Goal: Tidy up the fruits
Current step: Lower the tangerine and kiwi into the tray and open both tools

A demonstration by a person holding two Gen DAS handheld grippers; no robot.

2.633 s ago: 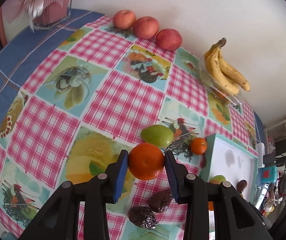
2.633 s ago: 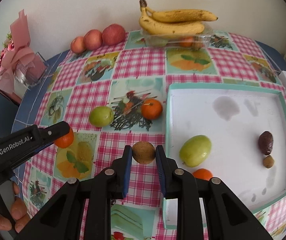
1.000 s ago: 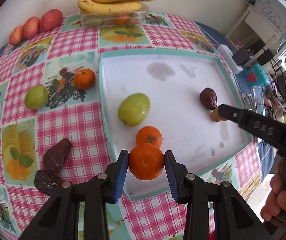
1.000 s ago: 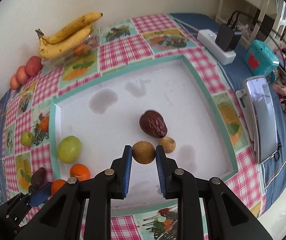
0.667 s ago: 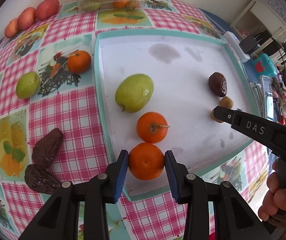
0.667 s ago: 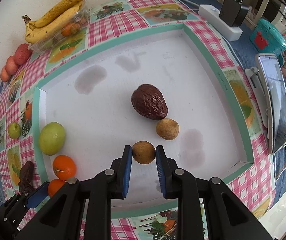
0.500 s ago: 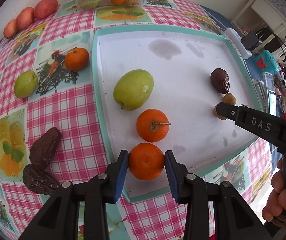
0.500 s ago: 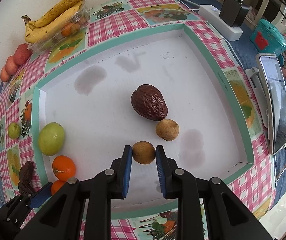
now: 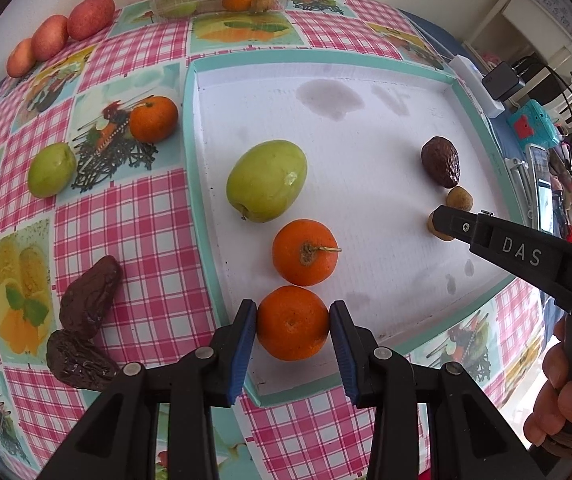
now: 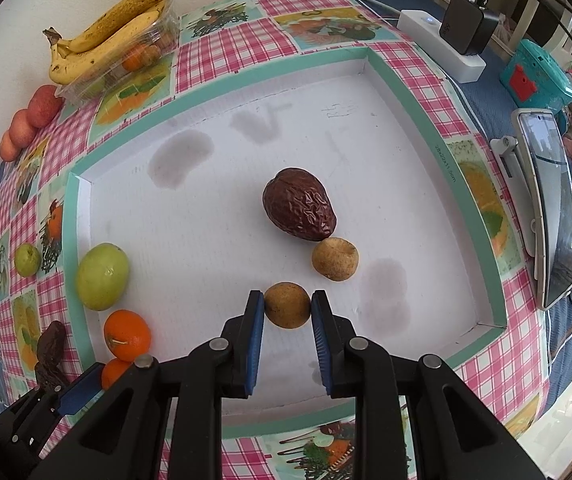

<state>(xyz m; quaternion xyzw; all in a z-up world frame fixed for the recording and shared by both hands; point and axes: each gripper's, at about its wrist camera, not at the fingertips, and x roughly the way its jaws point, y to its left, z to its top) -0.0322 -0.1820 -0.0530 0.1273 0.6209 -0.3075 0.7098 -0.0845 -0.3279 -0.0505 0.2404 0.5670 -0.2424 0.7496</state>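
White raised letters "DAS" stand on the black plastic arm of the right gripper [image 9: 441, 222], seen off to the right of the left claw. On the teal rim of the white foam tray [image 10: 443, 160], right of the right claw, runs small print, perhaps "28x22x11 5cm", too fine to be sure.

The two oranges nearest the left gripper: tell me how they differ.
The held orange is clamped between the left gripper fingers; the free orange lies loose on the white tray. The free orange shows a stem stub; the held orange shows none. Both are round, orange, and similar in size.
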